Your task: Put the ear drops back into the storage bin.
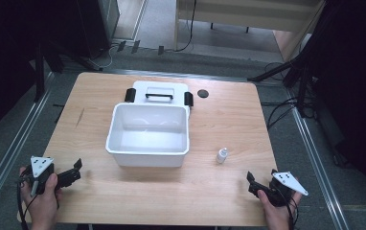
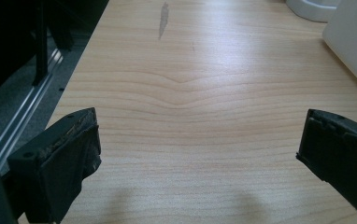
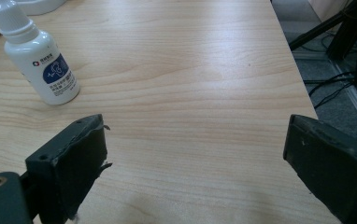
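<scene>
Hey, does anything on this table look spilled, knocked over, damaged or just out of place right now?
Nothing is spilled or toppled. The small bottle stands upright and capped, and the white bin sits level and empty. One oddity: a grey smear mars the wooden table near its left edge.

Small white dropper bottle upright, right of white bin.

L tongs low at near left, jaws wide, empty; R tongs near right, same
</scene>
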`<state>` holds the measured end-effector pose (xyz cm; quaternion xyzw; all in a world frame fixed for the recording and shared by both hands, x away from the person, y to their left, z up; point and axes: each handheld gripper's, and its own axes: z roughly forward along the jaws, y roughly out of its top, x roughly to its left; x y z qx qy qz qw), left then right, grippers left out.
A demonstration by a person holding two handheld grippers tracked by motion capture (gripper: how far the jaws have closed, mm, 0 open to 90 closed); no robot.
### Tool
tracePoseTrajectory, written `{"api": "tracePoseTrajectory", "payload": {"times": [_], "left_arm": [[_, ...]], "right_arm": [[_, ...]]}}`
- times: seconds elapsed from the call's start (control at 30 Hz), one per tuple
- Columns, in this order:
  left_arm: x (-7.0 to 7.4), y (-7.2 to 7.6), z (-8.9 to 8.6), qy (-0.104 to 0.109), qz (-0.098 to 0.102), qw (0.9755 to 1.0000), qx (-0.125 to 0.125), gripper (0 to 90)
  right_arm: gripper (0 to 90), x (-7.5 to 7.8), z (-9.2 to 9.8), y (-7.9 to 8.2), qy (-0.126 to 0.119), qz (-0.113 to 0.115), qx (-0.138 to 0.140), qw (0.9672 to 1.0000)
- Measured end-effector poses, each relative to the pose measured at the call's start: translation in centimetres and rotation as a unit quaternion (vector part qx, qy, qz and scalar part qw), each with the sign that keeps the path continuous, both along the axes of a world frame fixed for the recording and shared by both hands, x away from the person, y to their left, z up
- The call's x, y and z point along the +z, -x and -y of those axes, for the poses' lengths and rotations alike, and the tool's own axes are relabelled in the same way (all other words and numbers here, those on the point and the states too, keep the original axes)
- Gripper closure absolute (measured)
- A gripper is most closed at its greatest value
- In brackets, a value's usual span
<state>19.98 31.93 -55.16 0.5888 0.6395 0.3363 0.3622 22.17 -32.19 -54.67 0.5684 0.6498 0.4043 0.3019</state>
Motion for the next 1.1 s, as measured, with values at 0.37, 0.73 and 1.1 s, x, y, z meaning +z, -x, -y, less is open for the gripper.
{"api": "tracePoseTrajectory", "payload": {"times": [0.37, 0.73, 1.1], "left_arm": [[0.0, -0.4, -0.1, 0.000, -0.015, 0.9999, 0.002, 0.0], [0.0, -0.4, 0.6, -0.028, -0.008, 0.9995, -0.011, 0.0], [0.0, -0.6, 0.5, -0.021, -0.016, 0.9995, -0.016, 0.0]], "right_arm": [[11.8, 0.0, -0.6, 0.0, 0.030, 0.002, -0.020, 0.9993], [12.2, -0.1, -0.8, -0.2, 0.039, -0.012, -0.007, 0.9992], [12.6, 1.0, -0.5, -0.8, 0.053, -0.043, 0.019, 0.9975]]}}
